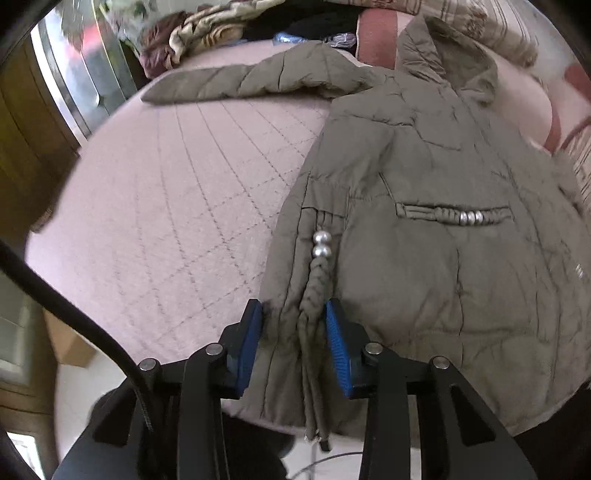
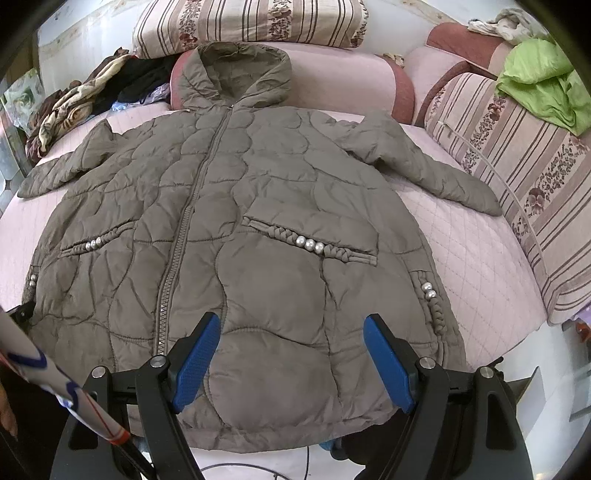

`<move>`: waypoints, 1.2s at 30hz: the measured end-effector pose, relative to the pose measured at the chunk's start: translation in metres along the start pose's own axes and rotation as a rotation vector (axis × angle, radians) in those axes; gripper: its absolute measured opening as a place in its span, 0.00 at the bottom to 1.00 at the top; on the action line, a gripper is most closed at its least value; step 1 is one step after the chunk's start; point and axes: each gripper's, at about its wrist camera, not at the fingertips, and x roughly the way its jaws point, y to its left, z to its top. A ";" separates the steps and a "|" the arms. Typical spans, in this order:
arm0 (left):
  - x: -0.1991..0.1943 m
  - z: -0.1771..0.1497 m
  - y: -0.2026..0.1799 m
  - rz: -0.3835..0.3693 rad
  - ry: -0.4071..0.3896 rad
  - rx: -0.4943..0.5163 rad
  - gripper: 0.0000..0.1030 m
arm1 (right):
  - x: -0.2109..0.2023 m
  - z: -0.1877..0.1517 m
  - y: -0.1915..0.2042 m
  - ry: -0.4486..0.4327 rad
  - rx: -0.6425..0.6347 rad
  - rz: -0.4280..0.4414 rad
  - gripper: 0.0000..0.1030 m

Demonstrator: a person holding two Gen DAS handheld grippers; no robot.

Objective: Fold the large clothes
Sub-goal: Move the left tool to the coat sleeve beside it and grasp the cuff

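- Down at the lower middle of the left wrist view, the left tool (image 1: 293, 332) has its blue pads (image 1: 338, 341) drawn in on the near side edge of the olive puffer jacket (image 1: 424, 221), with the braided cord (image 1: 314, 291) and its silver beads caught in the narrow gap between them.
- By the look of it the pads press the fabric from both sides, so I judge this tool to be grasping the jacket hem; a corner by the side seam is a sensible hold for lifting one half across the other.
- Meanwhile the right tool (image 2: 291, 354) is released, its jaws wide apart over the hem at the lower middle of the right wrist view, with nothing pinched between them.
- That wide stance suits waiting above thick padding, ready to drop onto the other hem corner.
- The jacket itself lies face up and spread flat on the pink quilted bed (image 2: 480, 258), zip closed down the centre, both sleeves thrown outward to the frame's left and right, hood (image 2: 236, 74) toward the top resting against a bolster.
- Spread like this, it gives clear fold lines along the zip and sleeves.
- Farther out, striped cushions (image 2: 251, 22) line the top and right, and a green cloth (image 2: 546, 81) sits at upper right, well apart from the jacket.
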 end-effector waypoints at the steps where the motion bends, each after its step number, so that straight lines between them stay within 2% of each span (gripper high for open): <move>1: -0.006 0.001 0.001 0.004 -0.009 0.003 0.34 | 0.000 0.001 0.001 0.002 -0.004 0.003 0.81; 4: -0.026 0.011 0.009 0.032 -0.071 -0.011 0.36 | -0.001 0.007 0.003 -0.012 -0.016 0.013 0.81; 6: -0.042 0.024 0.023 0.038 -0.121 -0.048 0.49 | -0.004 0.011 0.006 -0.036 -0.025 0.028 0.81; 8: -0.051 0.038 0.036 0.037 -0.147 -0.085 0.58 | -0.006 0.014 0.010 -0.063 -0.033 0.052 0.81; 13: -0.048 0.093 0.073 0.058 -0.158 -0.158 0.60 | -0.001 0.019 0.016 -0.087 -0.046 0.094 0.81; 15: -0.046 0.120 0.091 0.074 -0.168 -0.182 0.64 | 0.002 0.018 0.018 -0.087 -0.061 0.097 0.81; 19: -0.033 0.163 0.121 0.111 -0.194 -0.234 0.65 | 0.011 0.020 0.018 -0.078 -0.071 0.090 0.81; 21: -0.020 0.184 0.138 0.100 -0.178 -0.281 0.66 | 0.017 0.023 0.016 -0.067 -0.064 0.084 0.81; 23: -0.003 0.203 0.158 0.055 -0.143 -0.346 0.66 | 0.023 0.026 0.014 -0.057 -0.057 0.081 0.81; 29: 0.067 0.246 0.218 -0.151 -0.031 -0.577 0.66 | 0.044 0.036 0.014 -0.034 -0.043 0.082 0.81; 31: 0.091 0.252 0.230 -0.187 -0.005 -0.645 0.66 | 0.050 0.039 0.015 -0.031 -0.040 0.080 0.81; 36: 0.162 0.262 0.261 -0.354 0.057 -0.832 0.66 | 0.070 0.049 0.018 -0.013 -0.028 0.060 0.81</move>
